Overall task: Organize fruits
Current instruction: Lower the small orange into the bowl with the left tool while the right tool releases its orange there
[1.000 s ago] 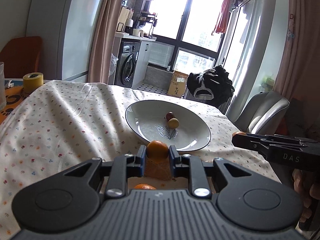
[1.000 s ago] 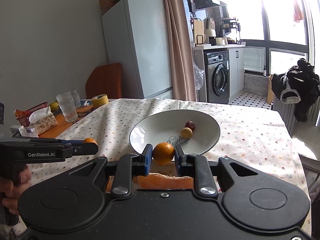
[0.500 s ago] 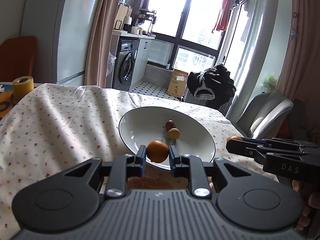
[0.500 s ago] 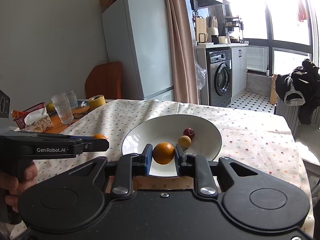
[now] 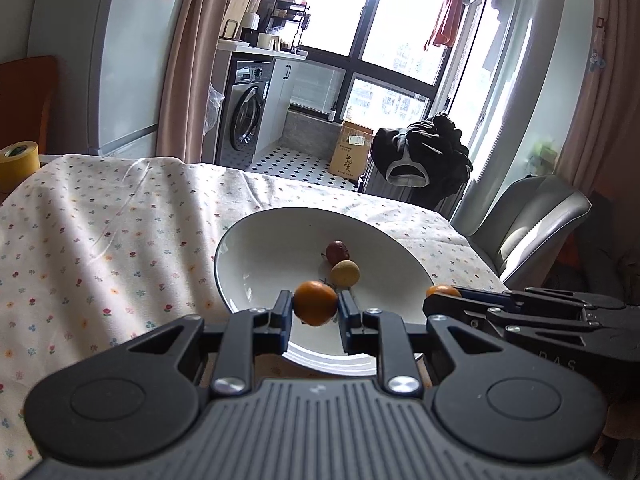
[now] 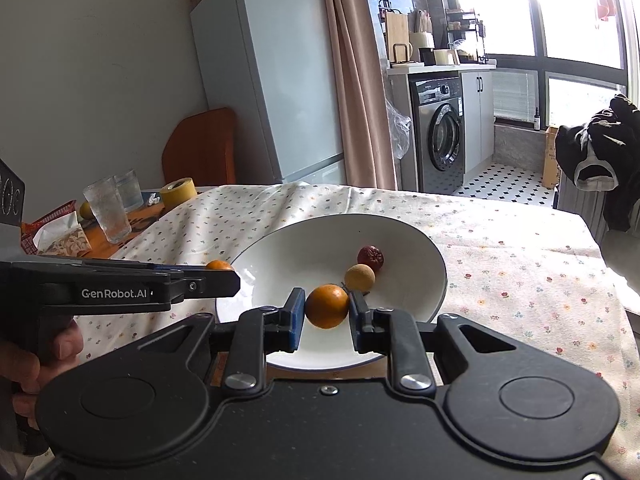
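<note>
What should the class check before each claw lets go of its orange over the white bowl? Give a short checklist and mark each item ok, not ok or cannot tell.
1. Left claw grips its orange: ok.
2. Right claw grips its orange: ok.
3. Both oranges are over the bowl: ok.
4. Bare space is left beside the red fruit and the yellow fruit: ok.
5. The claws are clear of each other: ok.
6. Height of the oranges above the bowl's floor is small enough for a gentle drop: cannot tell.
</note>
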{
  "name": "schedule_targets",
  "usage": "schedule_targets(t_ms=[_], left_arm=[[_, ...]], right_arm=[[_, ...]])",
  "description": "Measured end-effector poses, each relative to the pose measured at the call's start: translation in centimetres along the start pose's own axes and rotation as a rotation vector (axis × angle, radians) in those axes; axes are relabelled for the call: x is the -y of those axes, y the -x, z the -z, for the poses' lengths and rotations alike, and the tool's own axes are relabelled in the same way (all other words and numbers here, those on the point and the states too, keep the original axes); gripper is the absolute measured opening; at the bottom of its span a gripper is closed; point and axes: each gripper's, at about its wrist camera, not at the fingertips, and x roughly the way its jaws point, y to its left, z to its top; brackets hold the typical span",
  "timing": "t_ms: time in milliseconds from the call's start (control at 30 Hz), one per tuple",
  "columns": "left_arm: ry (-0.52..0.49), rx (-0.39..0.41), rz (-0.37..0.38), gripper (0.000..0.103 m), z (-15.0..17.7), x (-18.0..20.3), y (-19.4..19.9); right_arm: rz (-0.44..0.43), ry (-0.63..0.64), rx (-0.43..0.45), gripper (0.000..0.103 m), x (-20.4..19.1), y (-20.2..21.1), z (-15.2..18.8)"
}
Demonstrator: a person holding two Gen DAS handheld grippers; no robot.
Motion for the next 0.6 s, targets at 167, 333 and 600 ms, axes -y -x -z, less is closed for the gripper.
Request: schedule_targets(t_ms=[167,333,600], left_arm=[[0.016,-0.039,-0.020,0.026,0.1,-0.1,-1.6],[0.041,-0.058,-0.044,0.035,0.3,-0.7,-1.4],[0.025,-0.011,-0.062,0.070,0.3,0.0,1.1]], right_arm=[[0.001,-0.018,-0.017,0.023,0.5,-0.8,0.4],[0.007,-0.026,-0.008,0.032,0.8,-0.3,0.9],[0.012,-0.029,0.000,0.037,0.4,1.1,1.4]])
